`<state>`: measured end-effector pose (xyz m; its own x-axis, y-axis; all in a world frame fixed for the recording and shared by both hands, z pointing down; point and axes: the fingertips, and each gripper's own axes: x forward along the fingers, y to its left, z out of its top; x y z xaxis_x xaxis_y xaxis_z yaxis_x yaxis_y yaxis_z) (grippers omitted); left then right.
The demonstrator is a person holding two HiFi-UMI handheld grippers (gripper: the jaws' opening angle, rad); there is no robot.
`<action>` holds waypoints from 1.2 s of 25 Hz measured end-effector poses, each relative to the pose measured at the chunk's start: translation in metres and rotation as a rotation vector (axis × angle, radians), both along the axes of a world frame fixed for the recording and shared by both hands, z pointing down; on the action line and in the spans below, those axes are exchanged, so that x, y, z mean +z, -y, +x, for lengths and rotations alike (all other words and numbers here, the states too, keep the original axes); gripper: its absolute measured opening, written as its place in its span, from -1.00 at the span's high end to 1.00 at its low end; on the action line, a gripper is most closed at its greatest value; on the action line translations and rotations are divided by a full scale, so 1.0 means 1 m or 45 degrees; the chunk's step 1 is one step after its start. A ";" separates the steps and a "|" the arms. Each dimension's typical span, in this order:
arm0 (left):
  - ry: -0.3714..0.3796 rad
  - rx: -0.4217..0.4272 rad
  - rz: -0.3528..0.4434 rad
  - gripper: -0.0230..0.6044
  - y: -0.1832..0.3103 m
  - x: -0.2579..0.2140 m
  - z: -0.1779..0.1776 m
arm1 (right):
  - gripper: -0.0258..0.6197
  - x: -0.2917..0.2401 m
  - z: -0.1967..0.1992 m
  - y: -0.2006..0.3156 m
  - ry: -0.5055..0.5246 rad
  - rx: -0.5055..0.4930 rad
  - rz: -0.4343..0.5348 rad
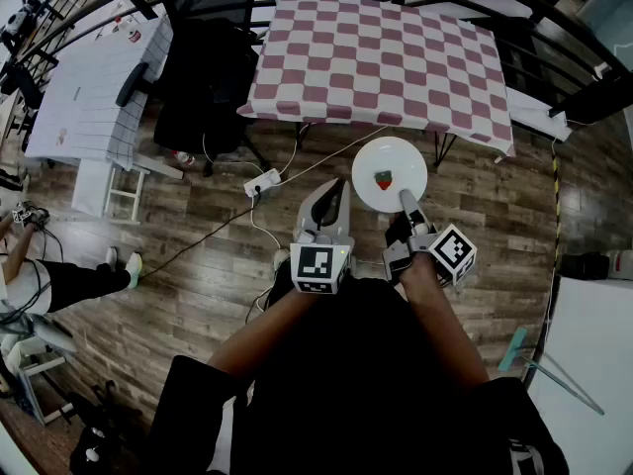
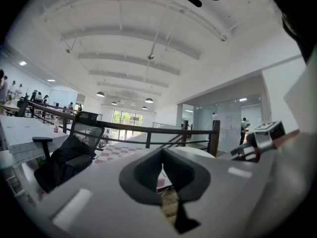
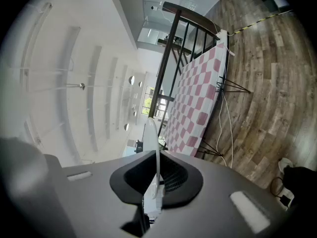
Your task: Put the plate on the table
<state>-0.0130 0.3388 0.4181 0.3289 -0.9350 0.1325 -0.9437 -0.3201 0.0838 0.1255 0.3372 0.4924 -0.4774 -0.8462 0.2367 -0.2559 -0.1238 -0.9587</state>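
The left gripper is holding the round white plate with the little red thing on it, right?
No. The right gripper holds the round white plate with the little red thing on it; the right gripper view shows its rim between the jaws. The left gripper is shut, holding nothing.

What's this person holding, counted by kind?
hand-held grippers: 2 (left hand-held gripper, right hand-held gripper)
white plate: 1
small red thing on the plate: 1
total: 4
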 end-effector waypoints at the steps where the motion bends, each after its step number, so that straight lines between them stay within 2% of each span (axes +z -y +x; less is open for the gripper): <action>1: 0.004 0.003 0.010 0.90 -0.001 -0.002 0.001 | 0.87 0.000 0.002 -0.001 -0.008 0.000 -0.004; 6: 0.008 -0.017 0.030 0.90 -0.003 -0.006 0.002 | 0.87 0.002 0.013 -0.006 0.014 0.031 -0.040; 11: 0.012 -0.071 0.003 0.90 -0.007 -0.002 -0.014 | 0.87 0.004 0.012 -0.007 0.055 0.033 -0.027; 14: 0.015 -0.092 0.002 0.90 -0.009 -0.006 -0.023 | 0.87 0.008 0.018 -0.013 0.032 0.058 -0.063; 19: 0.015 -0.078 -0.016 0.90 -0.010 0.002 -0.023 | 0.87 0.008 0.029 -0.008 0.051 0.112 -0.027; 24: 0.013 -0.073 -0.035 0.90 0.000 0.010 -0.024 | 0.87 0.014 0.035 -0.011 0.035 0.138 -0.058; 27: 0.002 -0.054 -0.038 0.90 0.011 0.011 -0.014 | 0.87 0.016 0.050 -0.011 0.019 0.166 -0.092; 30: -0.007 -0.036 -0.041 0.90 0.017 0.011 -0.005 | 0.87 0.015 0.062 -0.007 0.017 0.188 -0.075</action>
